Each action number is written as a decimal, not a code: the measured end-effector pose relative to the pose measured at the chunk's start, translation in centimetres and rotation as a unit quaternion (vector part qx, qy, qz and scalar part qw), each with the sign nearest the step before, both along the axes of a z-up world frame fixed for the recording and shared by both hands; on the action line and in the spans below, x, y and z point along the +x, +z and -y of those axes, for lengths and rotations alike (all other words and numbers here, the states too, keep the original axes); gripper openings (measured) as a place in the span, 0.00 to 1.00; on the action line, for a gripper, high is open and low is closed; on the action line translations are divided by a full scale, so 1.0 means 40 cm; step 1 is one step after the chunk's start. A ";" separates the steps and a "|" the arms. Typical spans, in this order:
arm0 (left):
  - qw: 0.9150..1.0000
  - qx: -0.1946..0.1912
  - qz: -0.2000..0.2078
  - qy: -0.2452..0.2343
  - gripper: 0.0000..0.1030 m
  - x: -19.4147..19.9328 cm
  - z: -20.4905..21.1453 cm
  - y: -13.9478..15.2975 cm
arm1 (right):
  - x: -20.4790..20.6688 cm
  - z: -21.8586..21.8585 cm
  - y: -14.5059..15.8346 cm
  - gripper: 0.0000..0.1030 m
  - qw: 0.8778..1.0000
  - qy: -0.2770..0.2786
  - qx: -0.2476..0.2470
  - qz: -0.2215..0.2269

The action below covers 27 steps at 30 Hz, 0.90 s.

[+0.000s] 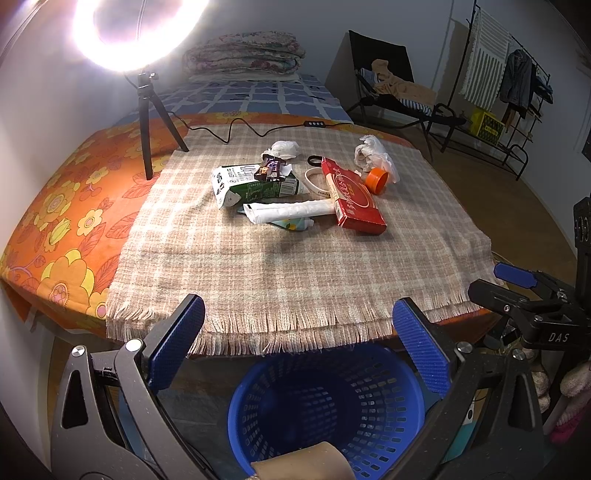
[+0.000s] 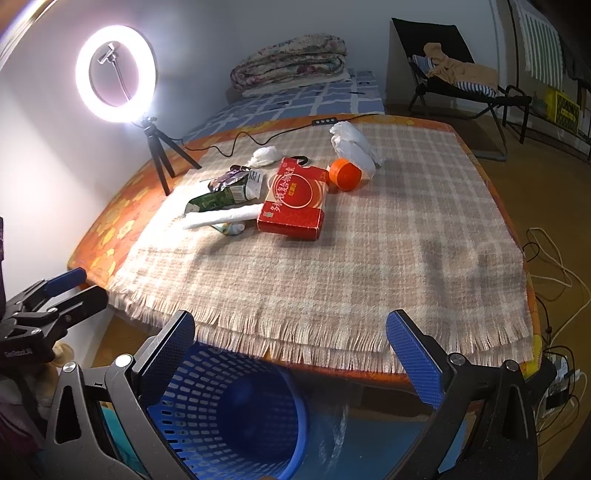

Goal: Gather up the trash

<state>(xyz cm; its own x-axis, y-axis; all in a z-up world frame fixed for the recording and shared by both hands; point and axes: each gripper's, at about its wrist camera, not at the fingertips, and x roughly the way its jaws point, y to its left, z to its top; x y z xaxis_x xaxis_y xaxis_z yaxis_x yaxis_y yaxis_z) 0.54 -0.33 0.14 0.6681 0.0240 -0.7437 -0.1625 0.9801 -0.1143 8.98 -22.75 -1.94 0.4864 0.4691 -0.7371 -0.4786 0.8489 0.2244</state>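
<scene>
Nothing is collected yet: both the left tongs [image 1: 297,347] and right tongs [image 2: 291,356] gape wide and empty (the blue basket [image 1: 325,402] sits just below them), while the trash pile [image 1: 295,188] lies well ahead on the worktop [image 1: 258,266].

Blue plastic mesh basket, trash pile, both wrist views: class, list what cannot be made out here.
- Blue plastic mesh basket: its bottom is cut off by the left wrist view's lower edge and a tan object.
- Green-and-white carton: print too small to read in the right wrist view.
- Small tube under the white rolled wrapper: mostly hidden by it.
- Ring light: glare washes it out in the left wrist view.
</scene>
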 end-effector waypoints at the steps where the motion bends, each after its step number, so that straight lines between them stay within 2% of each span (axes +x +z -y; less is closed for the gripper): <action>1: 1.000 0.000 0.000 0.000 1.00 0.000 0.000 0.000 | 0.001 0.000 0.000 0.99 1.000 0.000 0.001 -0.002; 27: 1.000 0.001 0.000 0.001 1.00 0.003 -0.004 -0.004 | 0.002 0.004 0.000 0.99 1.000 0.000 0.004 -0.009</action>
